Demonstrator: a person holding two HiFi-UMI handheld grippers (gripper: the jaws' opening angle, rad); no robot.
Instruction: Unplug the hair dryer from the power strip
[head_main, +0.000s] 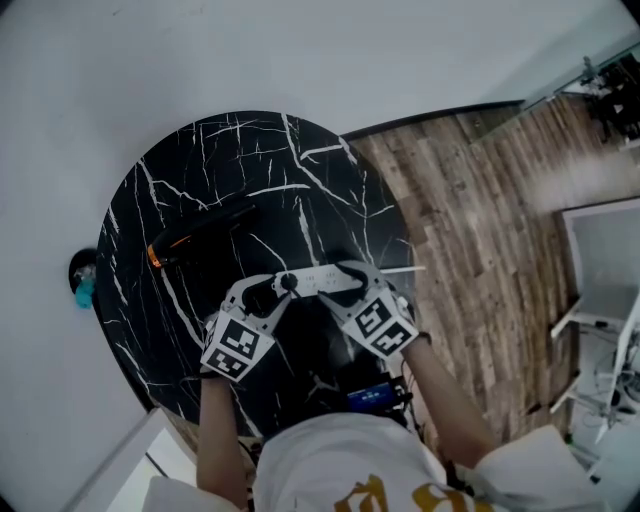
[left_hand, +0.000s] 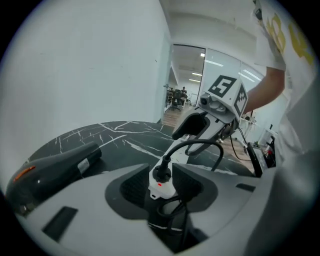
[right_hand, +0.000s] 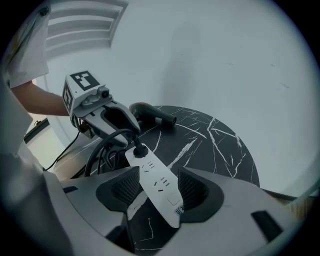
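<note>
In the head view the person's body cuts off the table (head_main: 200, 170). The dryer (head_main: 200, 235), slantwise beyond the strip (right_hand: 157, 185), is a dark blur, clearer in the left gripper view. The strip lies crosswise. Both grippers stand open, gripping nothing: left gripper (head_main: 272, 292) astride the plug (left_hand: 161, 172) end, right gripper (head_main: 352, 278) astride the other.
</note>
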